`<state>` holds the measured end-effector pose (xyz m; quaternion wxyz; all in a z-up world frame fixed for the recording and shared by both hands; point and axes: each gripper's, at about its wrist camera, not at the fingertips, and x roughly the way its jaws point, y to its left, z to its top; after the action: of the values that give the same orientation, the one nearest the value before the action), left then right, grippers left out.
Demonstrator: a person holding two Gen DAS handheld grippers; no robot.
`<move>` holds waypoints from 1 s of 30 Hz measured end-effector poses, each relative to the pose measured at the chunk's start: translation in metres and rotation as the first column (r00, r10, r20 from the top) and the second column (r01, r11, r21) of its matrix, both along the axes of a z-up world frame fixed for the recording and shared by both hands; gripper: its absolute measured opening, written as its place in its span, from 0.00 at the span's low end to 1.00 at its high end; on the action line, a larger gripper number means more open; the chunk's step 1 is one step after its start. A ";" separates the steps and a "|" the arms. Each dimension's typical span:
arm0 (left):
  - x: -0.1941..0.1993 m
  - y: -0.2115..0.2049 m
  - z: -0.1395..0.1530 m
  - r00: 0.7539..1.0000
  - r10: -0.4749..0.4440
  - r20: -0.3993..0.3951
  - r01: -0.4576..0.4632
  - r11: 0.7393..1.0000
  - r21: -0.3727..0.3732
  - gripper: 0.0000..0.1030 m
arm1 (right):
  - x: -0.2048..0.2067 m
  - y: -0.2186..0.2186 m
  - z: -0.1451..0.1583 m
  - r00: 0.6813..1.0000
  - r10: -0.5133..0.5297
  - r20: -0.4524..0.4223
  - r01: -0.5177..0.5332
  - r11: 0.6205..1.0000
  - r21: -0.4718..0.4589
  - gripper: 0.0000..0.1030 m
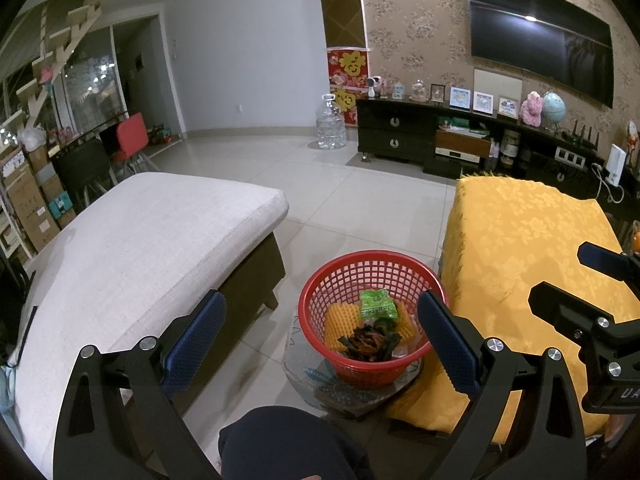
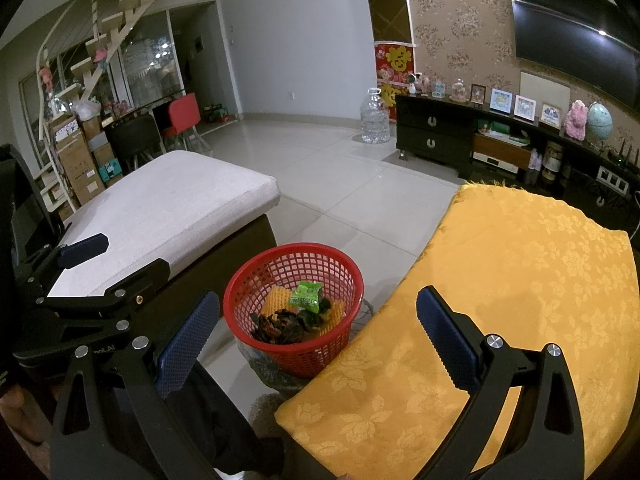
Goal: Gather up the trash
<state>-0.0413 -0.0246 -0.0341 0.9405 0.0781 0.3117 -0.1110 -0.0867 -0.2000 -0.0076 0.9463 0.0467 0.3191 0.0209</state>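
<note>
The red basket [image 1: 370, 316] is sitting on a low patterned stand [image 1: 320, 388] on the tiled floor [image 1: 352, 196], between the grey-cushioned ottoman [image 1: 140, 248] and the table draped in a yellow cloth [image 1: 532, 264]. It is holding a green wrapper [image 1: 377, 304], orange foam netting [image 1: 340, 322] and dark crumpled scraps [image 1: 368, 344], all lying inside the mesh wall. The left gripper [image 1: 320, 344] is hovering above the basket with both blue pads spread wide and nothing between them. The right gripper [image 2: 316, 344] is hovering above the near edge of the yellow cloth, its pads likewise spread apart and carrying nothing. Judged from these views, collection is appearing largely complete: the visible parts of the cloth, the ottoman top and the floor are showing no loose trash. What is remaining, if anything, is lying outside the frames and cannot be confirmed.
</note>
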 end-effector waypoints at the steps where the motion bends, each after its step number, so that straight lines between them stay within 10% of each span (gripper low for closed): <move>1: 0.000 0.000 0.000 1.000 -0.001 -0.001 0.001 1.000 0.000 0.90 | 0.000 0.000 0.000 1.000 0.000 0.000 0.000 1.000 0.000 0.93; 30: 0.008 -0.014 -0.023 0.995 -0.052 -0.081 0.053 0.999 0.004 0.90 | -0.020 -0.011 -0.023 0.997 -0.057 -0.045 0.058 0.998 0.024 0.93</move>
<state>-0.0336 -0.0381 -0.0569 0.9235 0.0844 0.3478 -0.1379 -0.1062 -0.2106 -0.0306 0.9386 0.0685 0.3382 -0.0034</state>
